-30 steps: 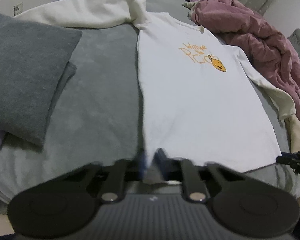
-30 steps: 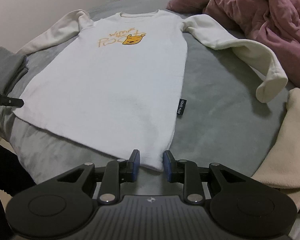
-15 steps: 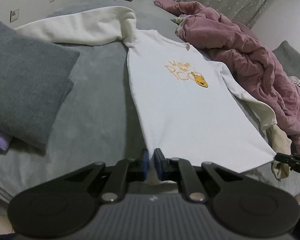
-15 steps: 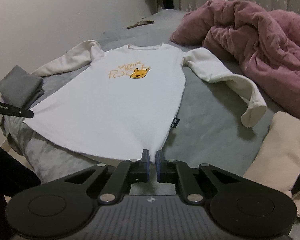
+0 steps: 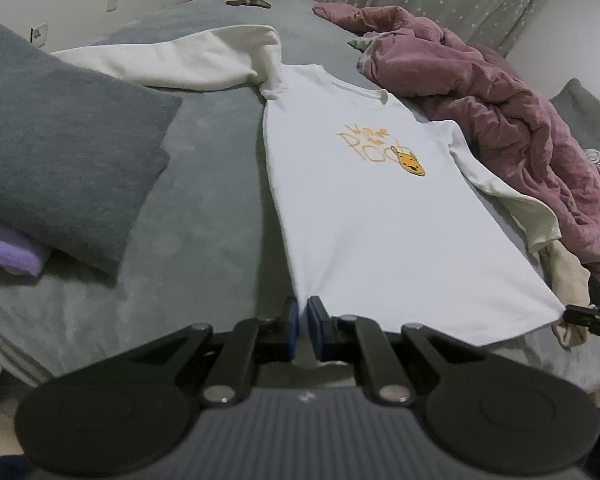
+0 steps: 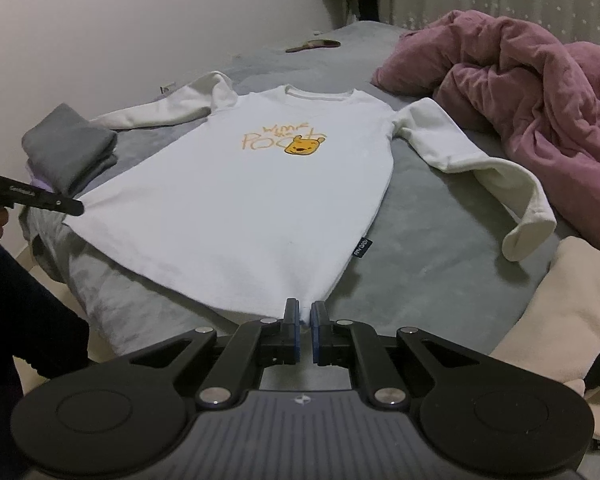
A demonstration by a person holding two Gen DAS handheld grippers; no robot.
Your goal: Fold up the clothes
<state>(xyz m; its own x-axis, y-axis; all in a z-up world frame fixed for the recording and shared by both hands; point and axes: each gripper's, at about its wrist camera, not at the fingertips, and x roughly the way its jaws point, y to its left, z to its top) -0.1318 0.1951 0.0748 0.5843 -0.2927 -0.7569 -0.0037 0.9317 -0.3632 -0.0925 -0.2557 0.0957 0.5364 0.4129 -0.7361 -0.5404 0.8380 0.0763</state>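
A white long-sleeved shirt (image 5: 380,208) with an orange bear print lies face up on the grey bed, collar far from me and sleeves spread out. In the left wrist view, my left gripper (image 5: 303,308) is shut on the hem's left corner, and the cloth puckers into its blue pads. Over in the right wrist view, the same shirt (image 6: 260,200) is pinched at the hem's right corner by my right gripper (image 6: 305,312), also shut. Each gripper's tip shows in the other's view: the right gripper (image 5: 580,316) and the left gripper (image 6: 72,208). The hem is raised slightly between them.
A folded grey garment (image 5: 60,152) sits on purple cloth (image 5: 8,252) to the shirt's left. A crumpled pink quilt (image 6: 540,92) fills the right side. A cream garment (image 6: 560,320) lies near right. A small brush-like object (image 6: 312,45) rests at the far end of the bed (image 6: 420,216).
The right jaws closed from apart onto the hem corner. Both grippers rose and drew back a little, which lifted the hem and brought more of the room into view.
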